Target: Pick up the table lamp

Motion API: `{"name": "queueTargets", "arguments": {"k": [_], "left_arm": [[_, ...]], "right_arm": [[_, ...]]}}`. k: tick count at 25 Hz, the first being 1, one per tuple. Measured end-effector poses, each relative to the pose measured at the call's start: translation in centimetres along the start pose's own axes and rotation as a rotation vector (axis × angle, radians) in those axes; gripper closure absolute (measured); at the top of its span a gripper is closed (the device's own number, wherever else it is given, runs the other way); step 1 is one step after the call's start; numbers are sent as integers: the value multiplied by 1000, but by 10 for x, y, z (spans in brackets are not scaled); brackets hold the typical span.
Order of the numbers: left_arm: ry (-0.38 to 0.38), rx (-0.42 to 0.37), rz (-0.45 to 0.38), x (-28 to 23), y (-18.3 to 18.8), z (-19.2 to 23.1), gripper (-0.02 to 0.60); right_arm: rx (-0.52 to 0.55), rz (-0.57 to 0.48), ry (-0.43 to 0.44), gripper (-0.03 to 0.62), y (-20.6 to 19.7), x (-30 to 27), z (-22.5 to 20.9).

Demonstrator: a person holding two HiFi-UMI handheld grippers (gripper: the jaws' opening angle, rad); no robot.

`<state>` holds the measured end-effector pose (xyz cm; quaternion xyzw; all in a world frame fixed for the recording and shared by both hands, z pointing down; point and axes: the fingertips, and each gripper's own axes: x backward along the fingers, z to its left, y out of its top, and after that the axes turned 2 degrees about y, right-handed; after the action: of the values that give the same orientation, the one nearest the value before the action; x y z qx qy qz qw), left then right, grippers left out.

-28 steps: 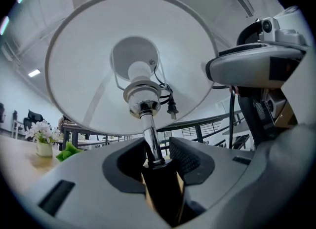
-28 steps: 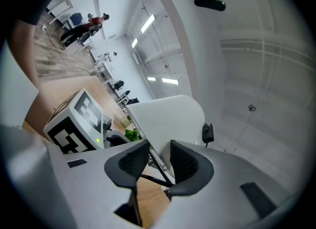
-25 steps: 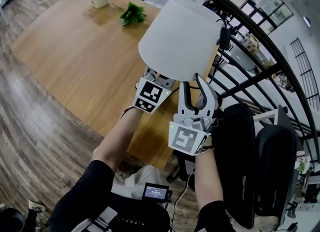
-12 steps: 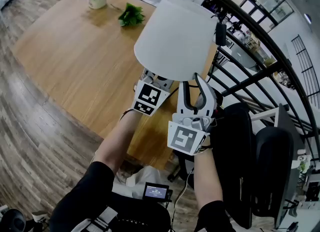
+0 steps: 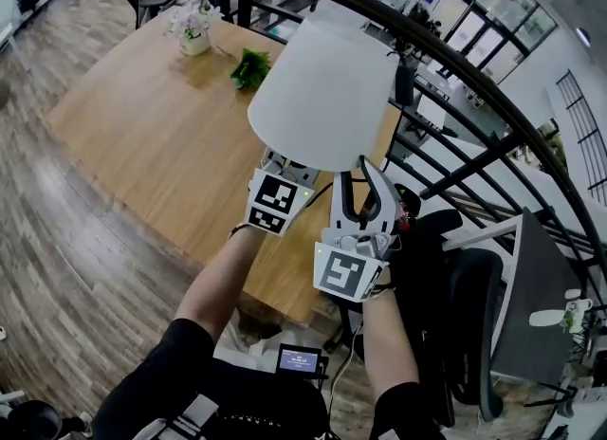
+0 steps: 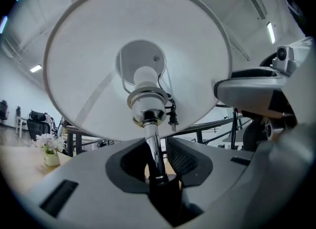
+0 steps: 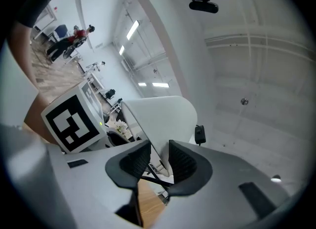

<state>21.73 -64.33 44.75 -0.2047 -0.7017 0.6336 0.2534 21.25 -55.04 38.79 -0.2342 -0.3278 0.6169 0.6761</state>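
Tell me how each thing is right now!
Table lamp: upright, unlit, held by both grippers.
Left gripper: fingers just closed tighter, clamped on the stem.
Right gripper: fingers just closed tighter, pinching the shade at its rim.
Flower pot: upright on the table.
Small screen: lit.

The table lamp's shade (image 5: 322,87) looks matt white and smooth, while its stem (image 6: 149,130) is polished, mirror-bright metal. The left gripper (image 6: 152,150) has fingers (image 6: 185,160) of matt grey plastic with black ribbed pads. The surface (image 5: 161,135) is satin light wood above a grained plank floor (image 5: 57,267).
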Motion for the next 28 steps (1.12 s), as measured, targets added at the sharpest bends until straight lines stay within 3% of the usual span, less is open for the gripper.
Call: {"name": "queueTargets", "arguments": {"k": [2,9,15,23,28], "left_arm": [[28,21,15,5,29,4,517],[56,56,70,36,103,-10,517],[71,31,86,58,154,-21,517],[100,33,134,109,178,-56,517],[140,49,154,135,170,-69,517]], "right_arm": [[-18,-3,12,463,22,2,-15],[-86,-14,20,465,90,23,-61],[-159,-15,0,465,127,43,-89],[-197,-38,44,465,159,98,-94],[-201,-50,82,465,162,123,-85]]}}
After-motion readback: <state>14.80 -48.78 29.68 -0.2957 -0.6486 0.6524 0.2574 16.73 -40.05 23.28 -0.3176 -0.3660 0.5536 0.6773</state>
